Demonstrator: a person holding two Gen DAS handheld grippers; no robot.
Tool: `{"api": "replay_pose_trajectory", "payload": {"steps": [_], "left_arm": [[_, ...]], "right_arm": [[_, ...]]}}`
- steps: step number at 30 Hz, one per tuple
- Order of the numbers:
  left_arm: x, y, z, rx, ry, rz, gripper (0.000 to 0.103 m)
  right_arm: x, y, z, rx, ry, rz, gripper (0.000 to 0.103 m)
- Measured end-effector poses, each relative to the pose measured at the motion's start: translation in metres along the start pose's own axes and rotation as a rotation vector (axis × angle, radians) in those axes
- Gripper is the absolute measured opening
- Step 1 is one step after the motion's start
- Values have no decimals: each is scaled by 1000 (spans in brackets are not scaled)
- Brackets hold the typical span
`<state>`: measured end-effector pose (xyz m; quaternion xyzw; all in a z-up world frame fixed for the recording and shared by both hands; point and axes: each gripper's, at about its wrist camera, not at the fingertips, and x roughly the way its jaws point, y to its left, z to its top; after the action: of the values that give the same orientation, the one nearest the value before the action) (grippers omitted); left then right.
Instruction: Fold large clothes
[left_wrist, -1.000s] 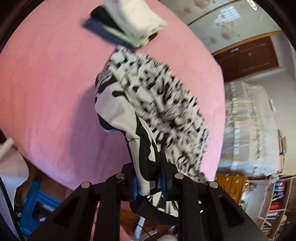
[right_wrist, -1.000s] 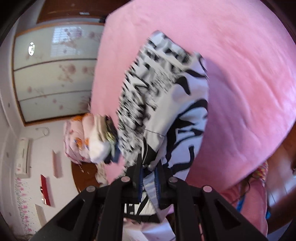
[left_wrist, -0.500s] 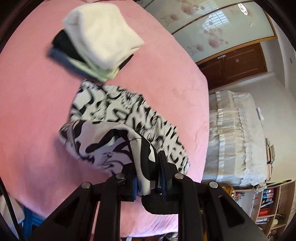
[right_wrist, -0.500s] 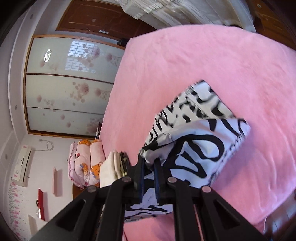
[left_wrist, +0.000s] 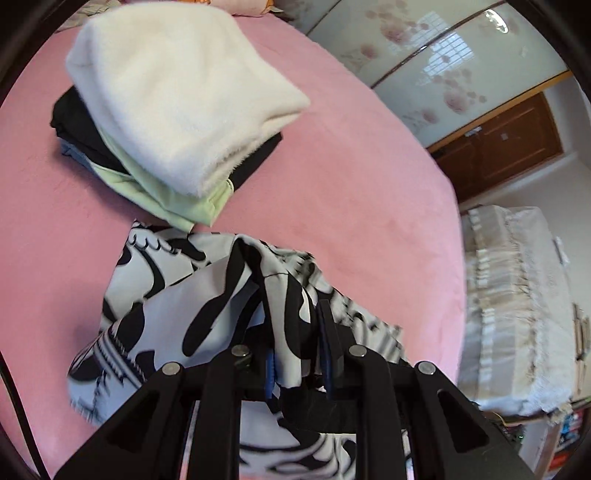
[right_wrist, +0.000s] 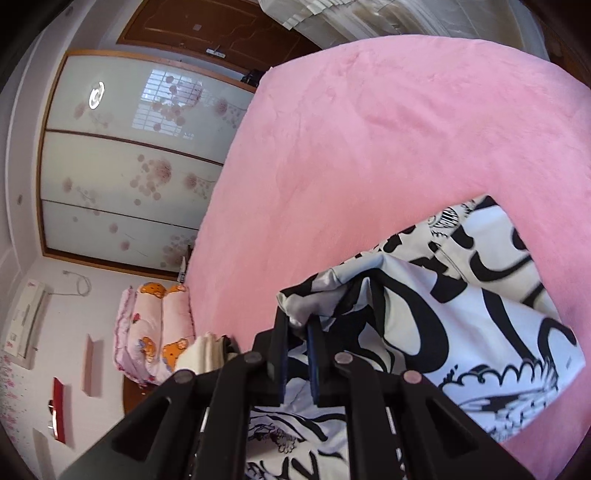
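A: Item: printed garment (left_wrist: 155, 302), half-folded on pink bed (left_wrist: 351, 177). My left claw (left_wrist: 295, 350) and right claw (right_wrist: 297, 350) each pinch an edge.

B: Risk?

A: Slippery fabric; fold may slump beside folded stack (left_wrist: 173, 110).

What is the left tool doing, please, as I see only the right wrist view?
Observer: The left tool is shut on a fold of the garment.
Operator: Does anything lie near the garment there?
Observer: A pile of folded clothes lies just beyond it on the bed.
Operator: What tops the pile?
Observer: A white fleece, over a green piece.
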<state>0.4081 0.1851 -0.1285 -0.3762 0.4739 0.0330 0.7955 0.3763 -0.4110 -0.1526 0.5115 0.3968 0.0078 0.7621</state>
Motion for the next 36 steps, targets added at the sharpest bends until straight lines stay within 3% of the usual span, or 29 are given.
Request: {"api": "replay_pose_trajectory", "payload": {"steps": [5,10,16,19,22,24,27,29,33,36], "left_arm": [[59,10,19,-46,25,27,17],[109,15,35,-71,48,52,17],[155,9,37,13,85,205,22],[150,0,37,79,86,216,28],[137,-12,35,158,63,221,53],[121,-20,32,216,4,238,75],[89,-33,29,297,-112,284,78],[72,-38,27,309,-131,263,79],[45,-42,5,330,-80,139,79],[38,-45,-21,364,-14,93,79]], "right_arm": [[50,-11,22,-21,9,-73,8],[86,-26,41,-67,-45,-194,4],[118,-34,46,-104,-17,-248,5],[117,-30,47,-149,-27,-236,9],[108,-21,46,-182,-57,-235,9],[96,-11,44,-216,-85,-244,9],[75,4,39,-250,-112,-261,11],[64,14,32,-269,-91,-237,11],[50,28,5,-310,-31,-204,11],[42,33,-29,-351,17,-185,11]]}}
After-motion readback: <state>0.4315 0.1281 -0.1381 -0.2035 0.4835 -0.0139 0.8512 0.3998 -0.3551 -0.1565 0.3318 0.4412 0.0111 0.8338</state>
